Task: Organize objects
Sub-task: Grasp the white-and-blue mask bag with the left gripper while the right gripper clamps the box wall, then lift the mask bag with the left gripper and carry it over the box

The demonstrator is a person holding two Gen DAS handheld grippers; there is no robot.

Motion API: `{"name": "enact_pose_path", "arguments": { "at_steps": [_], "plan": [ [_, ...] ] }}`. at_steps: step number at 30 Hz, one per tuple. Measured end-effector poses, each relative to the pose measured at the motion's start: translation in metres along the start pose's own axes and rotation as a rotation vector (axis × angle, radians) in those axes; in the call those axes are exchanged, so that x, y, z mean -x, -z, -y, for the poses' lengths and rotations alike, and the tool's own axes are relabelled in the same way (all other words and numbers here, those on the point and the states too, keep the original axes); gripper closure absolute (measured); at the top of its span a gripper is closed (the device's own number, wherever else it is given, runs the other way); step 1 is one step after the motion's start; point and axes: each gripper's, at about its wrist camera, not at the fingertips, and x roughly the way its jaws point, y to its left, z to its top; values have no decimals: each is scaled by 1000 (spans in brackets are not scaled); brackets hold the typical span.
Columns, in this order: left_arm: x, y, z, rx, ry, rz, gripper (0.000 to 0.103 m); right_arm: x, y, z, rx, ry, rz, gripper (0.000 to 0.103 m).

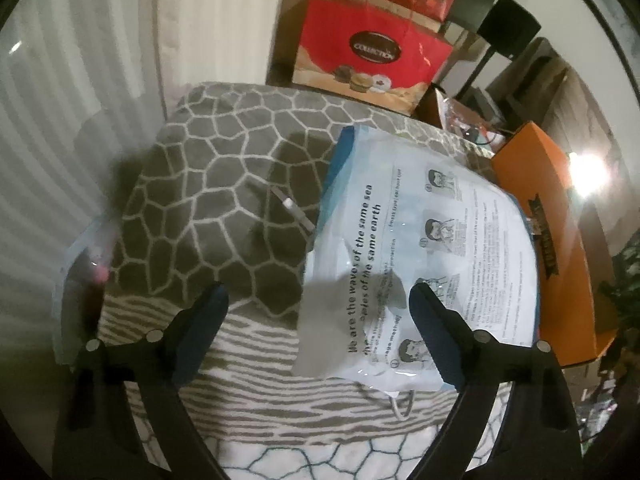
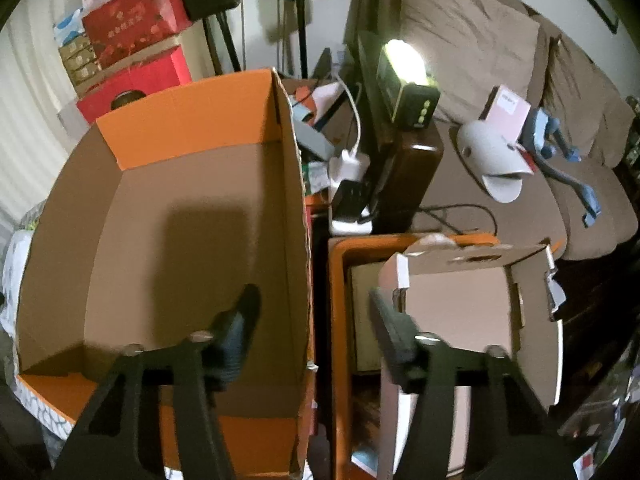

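Observation:
A white and blue plastic packet of face masks (image 1: 420, 240) lies on a grey patterned blanket (image 1: 208, 184). My left gripper (image 1: 318, 300) hovers open over the packet's near left corner; its right finger (image 1: 436, 332) is above the packet and its left finger is over bare blanket. A small grey and white stick (image 1: 294, 210) lies just left of the packet. In the right wrist view, my right gripper (image 2: 314, 300) is open astride the right wall of a large, empty orange cardboard box (image 2: 180, 240), and its pads do not touch the wall.
An orange box (image 1: 560, 248) sits right of the packet, with red gift boxes (image 1: 360, 48) behind. Right of the big box, an orange crate (image 2: 338, 300) holds a smaller white-edged carton (image 2: 460, 300). Beyond are a lit lamp (image 2: 408, 80), cables and a brown sofa (image 2: 480, 40).

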Motion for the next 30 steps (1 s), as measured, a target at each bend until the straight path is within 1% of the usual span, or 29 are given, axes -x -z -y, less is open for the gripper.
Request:
{"name": "enact_pose_path", "arguments": {
  "at_steps": [2, 3, 6, 7, 9, 11, 12, 13, 16, 17, 18, 20, 25, 30],
  "plan": [
    [-3, -1, -1, 3, 7, -9, 16, -6, 1, 2, -7, -24, -14, 79],
    [-4, -2, -1, 0, 13, -15, 17, -8, 2, 2, -9, -35, -17, 87],
    [-9, -3, -3, 10, 37, -36, 23, -11, 4, 1, -9, -71, -20, 94],
    [-10, -3, -3, 12, 42, -40, 25, -12, 4, 1, -10, -76, -19, 95],
    [-11, -3, -3, 12, 59, -48, 33, -12, 5, 0, -8, -75, -15, 96],
    [-11, -3, -2, 8, 82, -59, 38, -11, 5, -1, -2, -75, -12, 96],
    [-11, -3, -1, 3, 97, -69, 44, -11, 5, -2, 0, -76, -11, 96],
    [-12, -3, 0, 0, 109, -78, 48, -11, 5, -2, 1, -76, -12, 96],
    [-13, -4, 5, -12, 127, -97, 62, -10, 5, -2, 0, -78, -13, 96],
    [-13, -5, 7, -15, 131, -100, 76, -10, 5, -2, -1, -78, -13, 96],
    [-13, -5, 9, -15, 135, -105, 78, -10, 5, -2, -1, -78, -14, 96],
    [-10, -6, 12, -18, 145, -103, 80, -10, 5, -2, -2, -77, -14, 96],
    [1, -14, 21, -50, 149, -69, 81, -9, 6, -3, 4, -76, -14, 96],
    [20, -25, 26, -42, 213, -41, 83, -8, 6, -4, 5, -79, -13, 96]
  ]
}}
